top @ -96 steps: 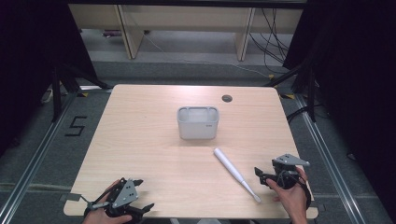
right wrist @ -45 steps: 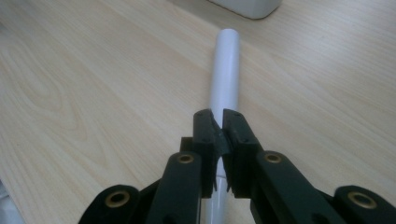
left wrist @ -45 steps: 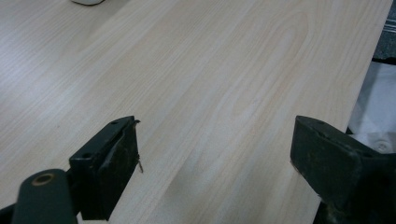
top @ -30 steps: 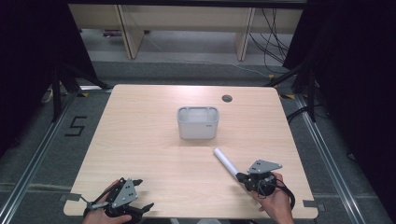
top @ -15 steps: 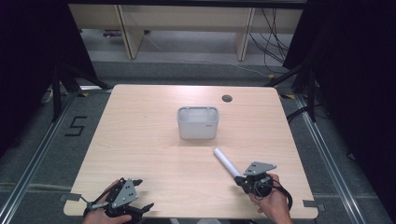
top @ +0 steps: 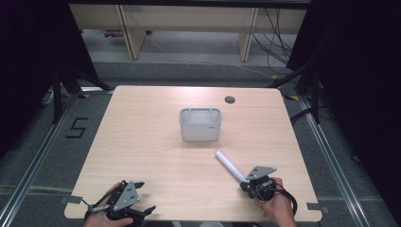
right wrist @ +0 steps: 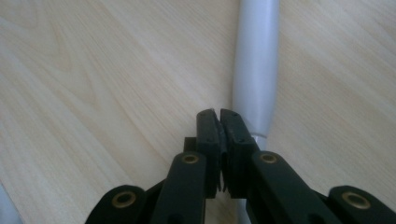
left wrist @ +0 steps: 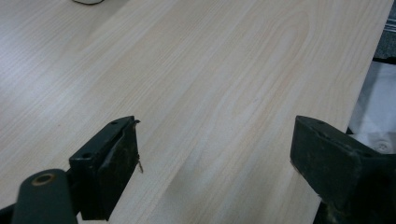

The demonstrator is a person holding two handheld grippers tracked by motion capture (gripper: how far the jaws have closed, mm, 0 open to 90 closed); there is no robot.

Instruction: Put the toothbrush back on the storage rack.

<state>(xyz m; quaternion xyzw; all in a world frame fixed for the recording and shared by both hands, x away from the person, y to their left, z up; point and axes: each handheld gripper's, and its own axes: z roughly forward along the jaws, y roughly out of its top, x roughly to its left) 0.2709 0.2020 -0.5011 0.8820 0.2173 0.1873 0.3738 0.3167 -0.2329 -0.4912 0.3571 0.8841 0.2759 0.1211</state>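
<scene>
A white rod (top: 229, 164) lies slantwise on the wooden table (top: 142, 142), right of centre near the front. My right gripper (top: 245, 183) sits over the rod's near, thinner end. In the right gripper view its jaws (right wrist: 219, 114) are pressed together with nothing visible between them, and the rod (right wrist: 256, 60) runs along their right side and passes under the right jaw. My left gripper (top: 144, 196) rests at the front left corner of the table. Its jaws (left wrist: 215, 149) stand wide apart over bare wood.
A grey rectangular tub (top: 200, 124) stands at the table's middle, beyond the rod. A small dark cable hole (top: 230, 99) marks the far right of the tabletop. The table's front edge runs just behind both hands.
My right gripper has moved left from the table's right edge onto the rod's near end and closed its jaws. The rod and the left gripper have stayed put.
</scene>
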